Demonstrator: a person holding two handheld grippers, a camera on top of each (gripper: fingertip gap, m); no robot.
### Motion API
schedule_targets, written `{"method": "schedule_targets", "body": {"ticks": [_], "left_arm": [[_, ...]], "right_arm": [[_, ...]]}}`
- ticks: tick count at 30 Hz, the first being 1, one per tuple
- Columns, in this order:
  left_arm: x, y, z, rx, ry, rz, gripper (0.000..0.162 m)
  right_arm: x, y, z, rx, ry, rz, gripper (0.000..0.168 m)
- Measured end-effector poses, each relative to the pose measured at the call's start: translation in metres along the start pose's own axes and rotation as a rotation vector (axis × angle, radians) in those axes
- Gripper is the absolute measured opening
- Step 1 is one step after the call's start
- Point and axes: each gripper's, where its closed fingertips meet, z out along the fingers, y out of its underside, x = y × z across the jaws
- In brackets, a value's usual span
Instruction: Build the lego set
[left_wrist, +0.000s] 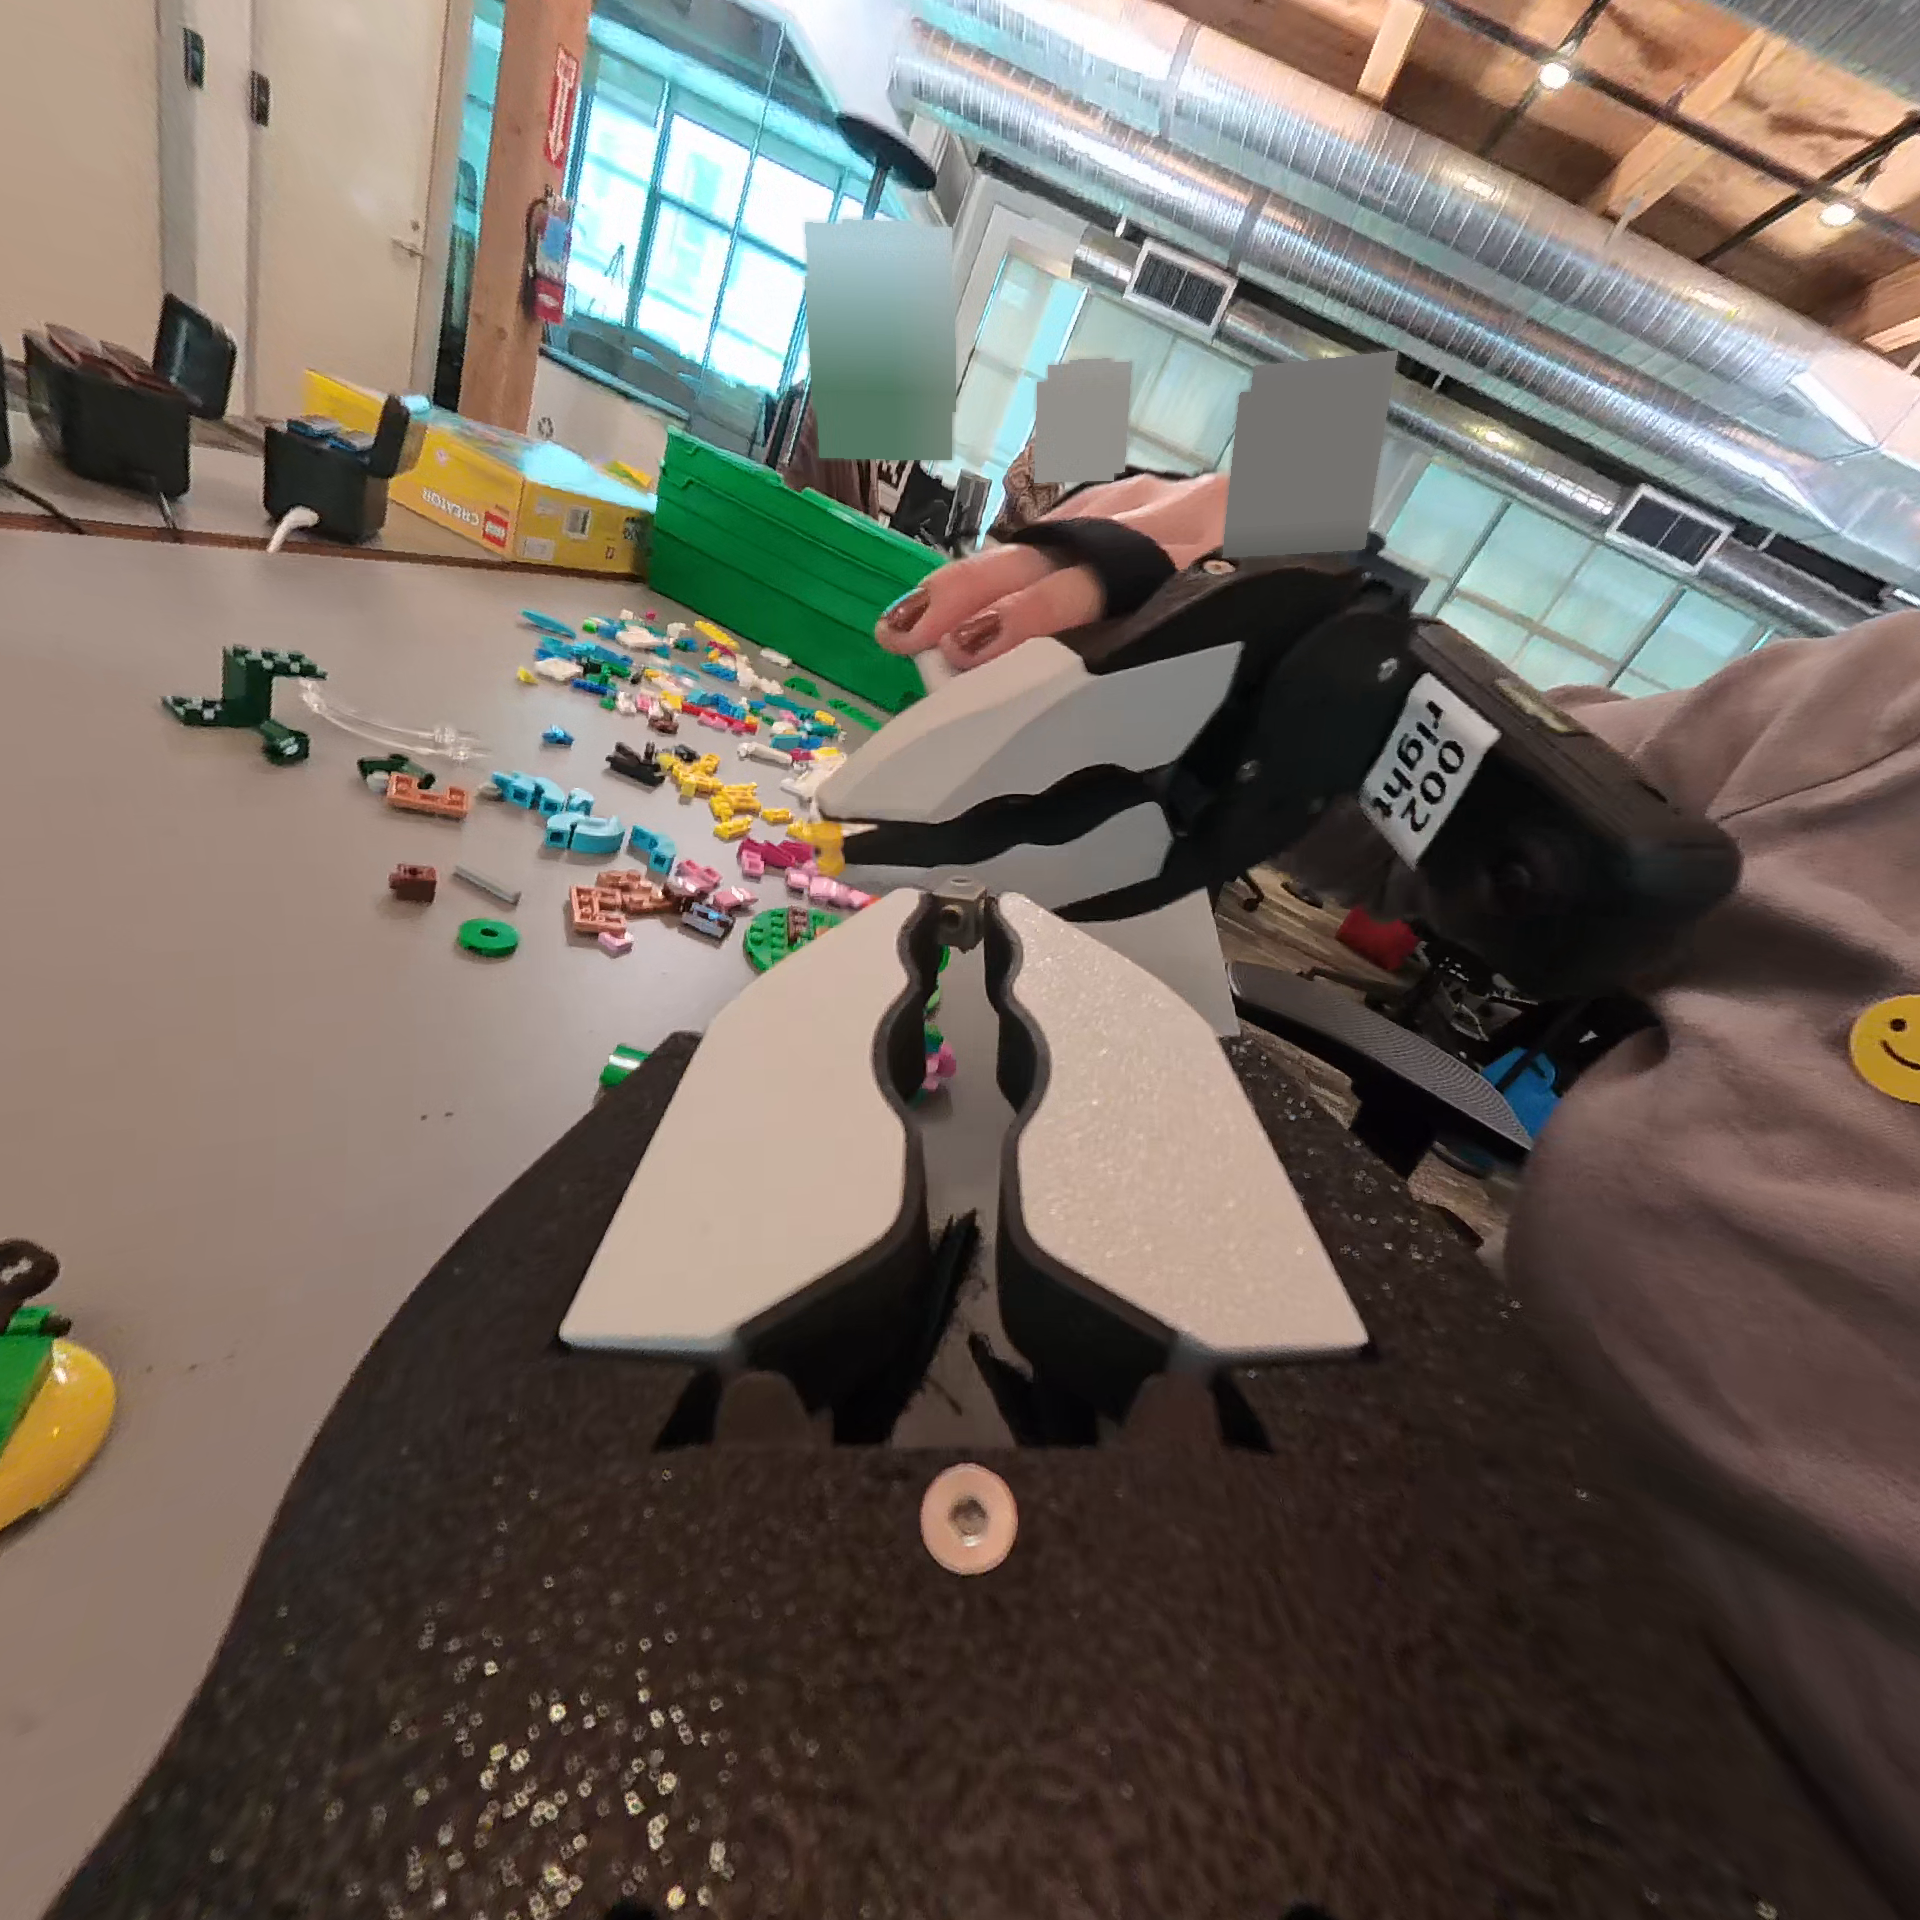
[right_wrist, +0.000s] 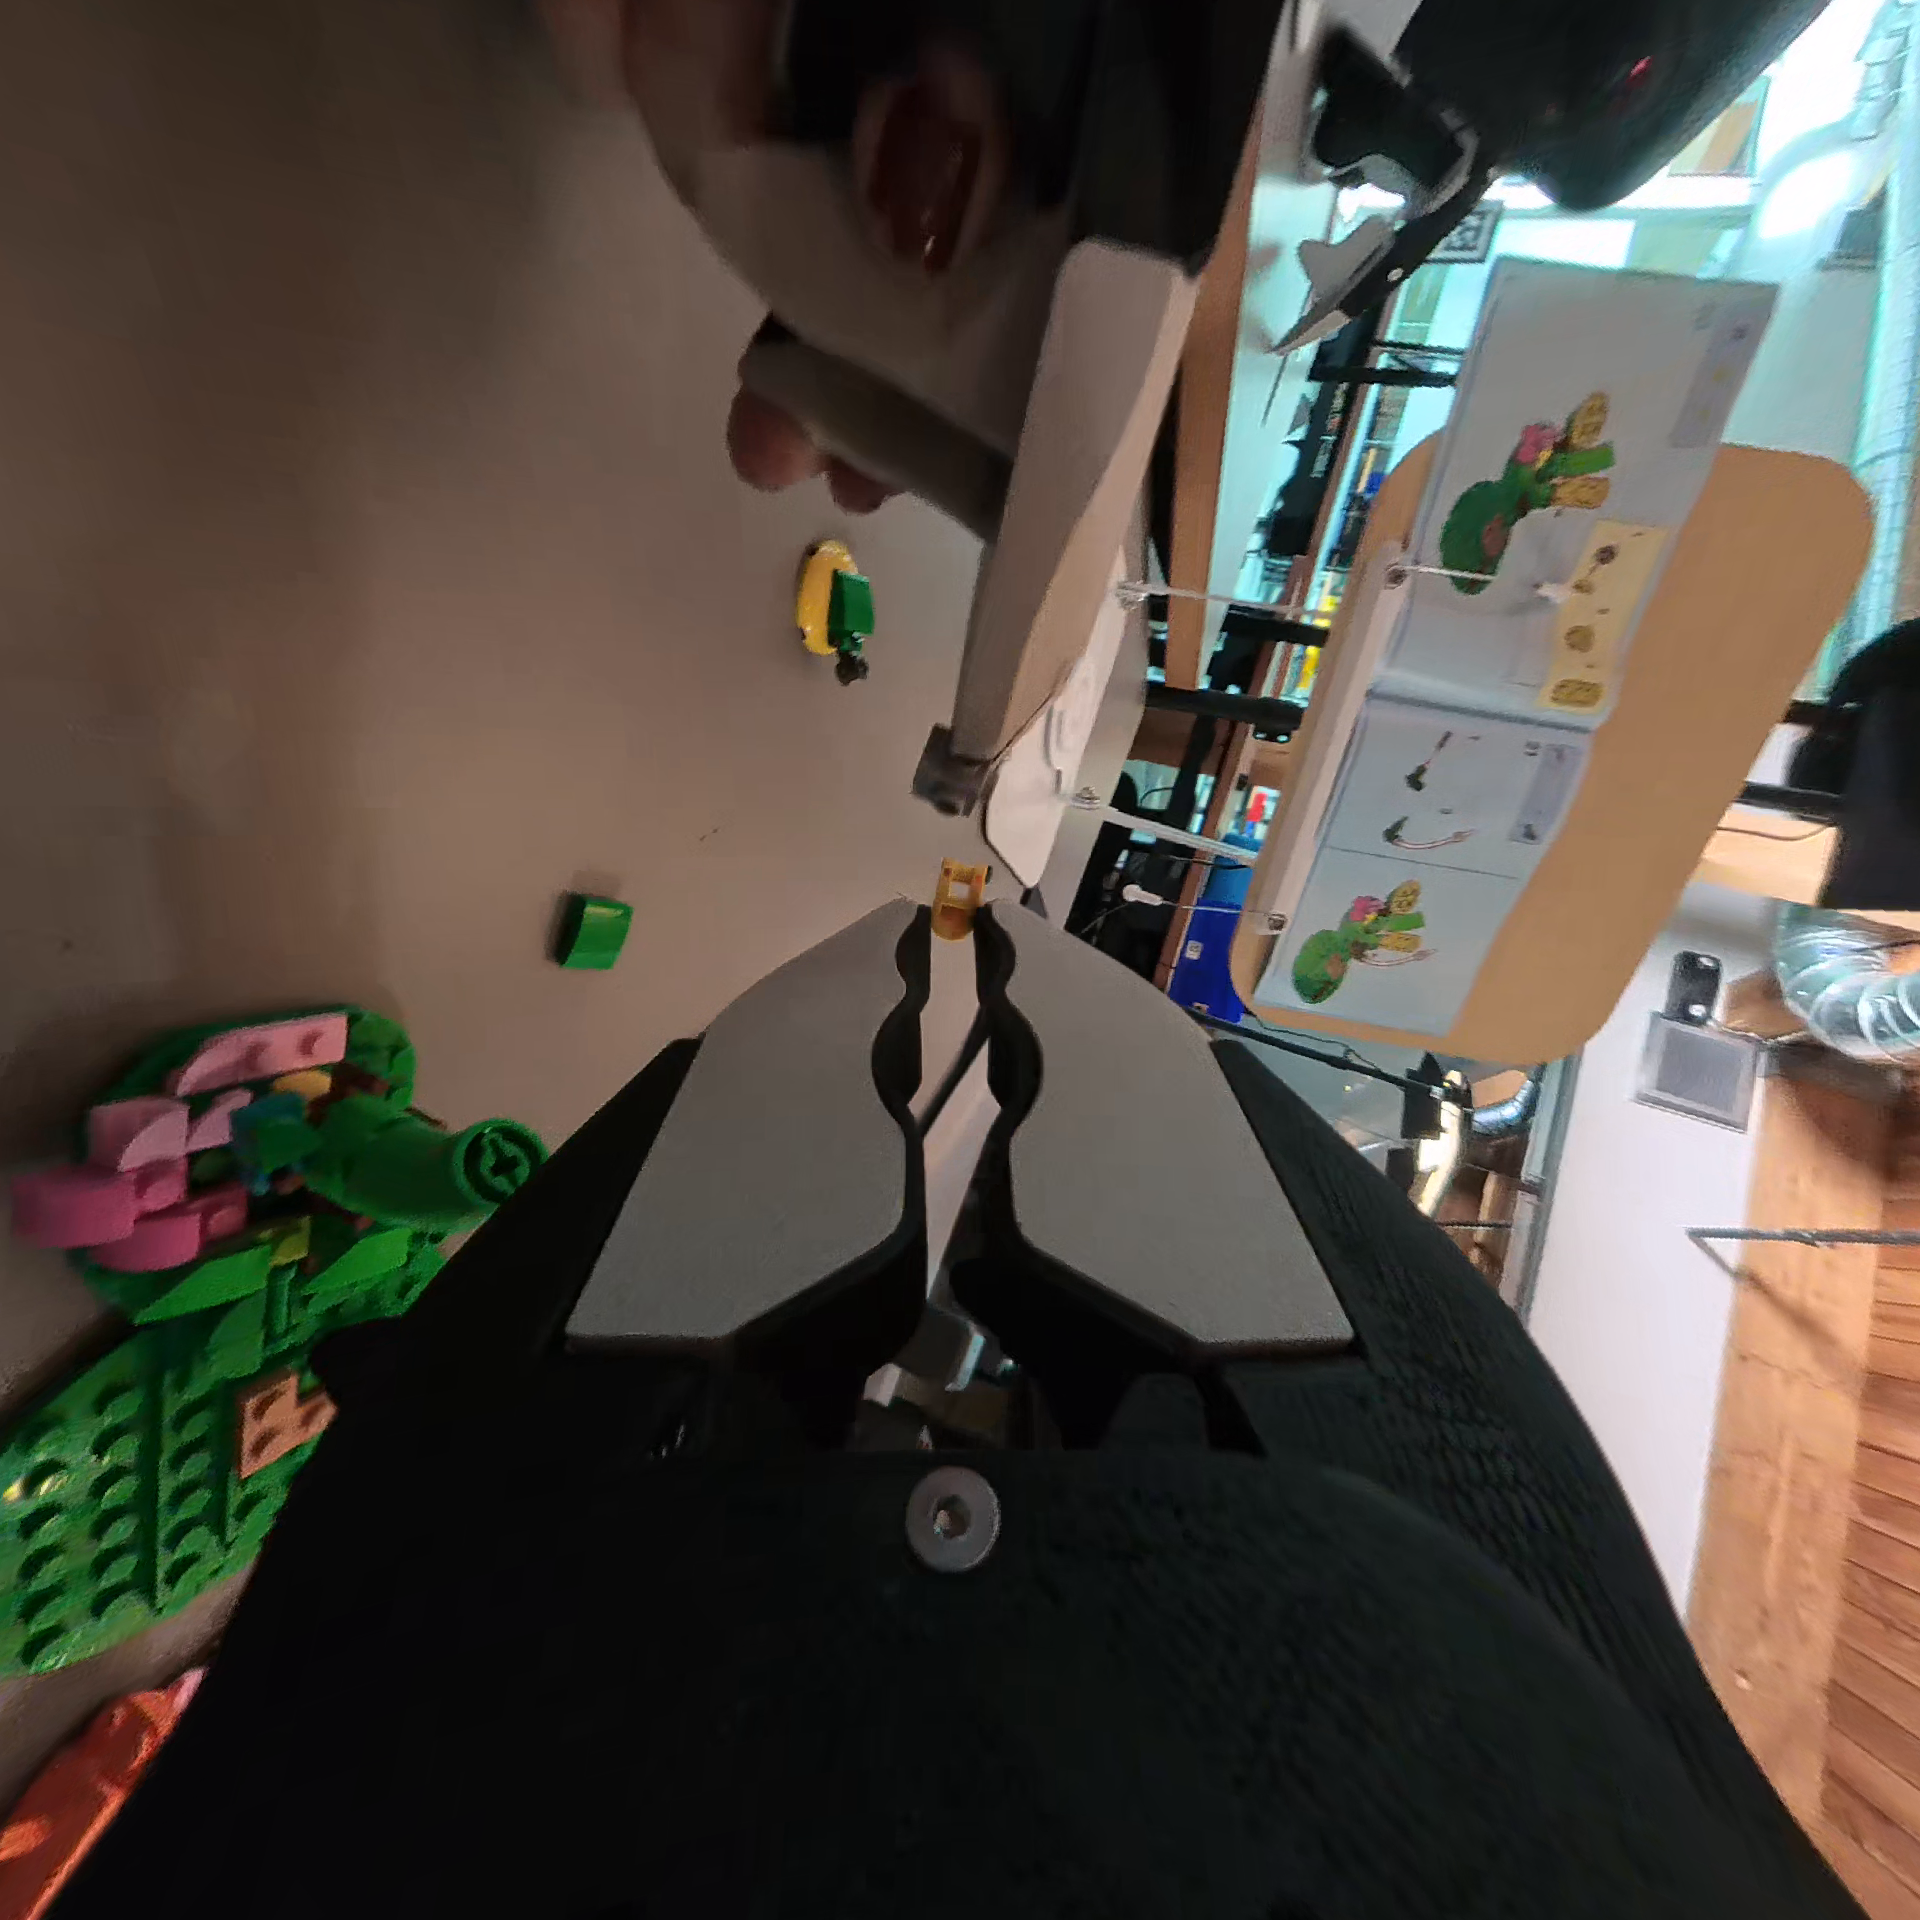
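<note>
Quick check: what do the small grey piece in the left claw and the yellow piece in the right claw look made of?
Grey piece: looks like matte moulded plastic, dull and even in colour. Yellow piece: glossy moulded plastic, by its sheen and crisp cut-outs.

— What sort of place is this?

— An open-plan office or lab loft. Upper right of the left wrist view: exposed wooden ceiling beams (left_wrist: 1558, 62) and a silver duct (left_wrist: 1455, 208).

— Anything else?

— Glass partition walls (left_wrist: 707, 229) at the top centre, a fire extinguisher (left_wrist: 548, 260) on a wooden post (left_wrist: 520, 208), and charging docks (left_wrist: 332, 468) on the grey table (left_wrist: 208, 987) at the left.
</note>
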Motion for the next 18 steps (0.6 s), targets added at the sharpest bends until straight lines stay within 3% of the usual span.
{"method": "schedule_targets", "body": {"ticks": [12, 18], "left_arm": [[-0.001, -0.006, 0.000, 0.046, -0.006, -0.006, 0.008], [-0.004, -0.008, -0.004, 0.048, -0.023, -0.014, 0.008]], "right_arm": [[0.014, -0.020, -0.012, 0.045, 0.129, -0.173, 0.006], [0.013, -0.023, -0.013, 0.001, 0.193, -0.359, 0.005]]}}
